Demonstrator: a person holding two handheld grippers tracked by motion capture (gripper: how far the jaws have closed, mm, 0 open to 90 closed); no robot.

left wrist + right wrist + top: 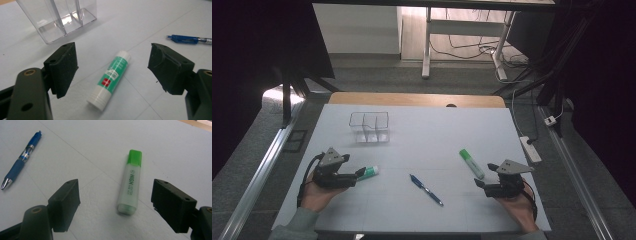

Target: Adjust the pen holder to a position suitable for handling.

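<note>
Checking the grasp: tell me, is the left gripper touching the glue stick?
Apart. In the left gripper view the glue stick lies between the open left gripper, table showing either side.

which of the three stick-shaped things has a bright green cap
The highlighter, lying between the right gripper's open jaws; the glue stick is white-capped, the pen blue.

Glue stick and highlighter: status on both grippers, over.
Left gripper open, glue stick lying between jaws, ungripped. Right gripper open, green highlighter between jaws, flat on table. Clear organizer empty; blue pen mid-table, clear of both.
</note>
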